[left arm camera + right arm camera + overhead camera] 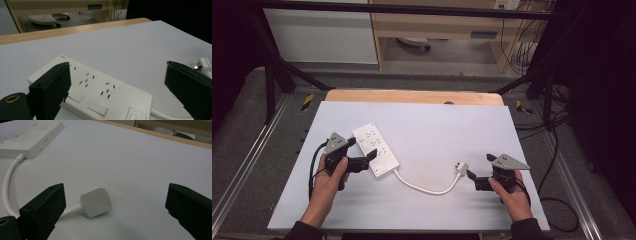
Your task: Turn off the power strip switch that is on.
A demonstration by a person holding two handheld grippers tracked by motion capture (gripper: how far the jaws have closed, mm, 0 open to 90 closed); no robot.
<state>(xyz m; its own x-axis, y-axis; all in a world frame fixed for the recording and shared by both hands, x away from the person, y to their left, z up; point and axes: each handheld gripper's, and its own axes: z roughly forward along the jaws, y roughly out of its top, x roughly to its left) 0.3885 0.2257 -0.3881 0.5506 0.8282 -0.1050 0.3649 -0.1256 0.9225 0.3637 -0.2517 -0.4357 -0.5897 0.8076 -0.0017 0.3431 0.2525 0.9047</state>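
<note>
We see a white power strip (376, 148) lying flat and slantwise on the left half of the white table (437, 125), its sockets facing up. From its near end a white cable (424, 187) curves across the table to a white plug (461, 166) lying right of centre.

The left gripper (371, 156) sits at the strip's near left edge, held low by the left hand (333, 172), whose forearm comes in from the bottom of the high view. In the left gripper view the jaws stand wide apart with the strip's near end between them; the left jaw seems to touch the strip's side (we cannot be sure at this angle), the right jaw is well clear, and nothing is gripped.

The right gripper (471, 178) points leftward at the plug, held by the right hand (509, 192) near the table's right front. In the right gripper view its jaws are likewise spread wide, and the plug (95, 201) lies on the table between them, nearer the left jaw, untouched.

The plug's prongs are hard to make out in the high view. Both sleeves are cut off at the bottom edge.
</note>
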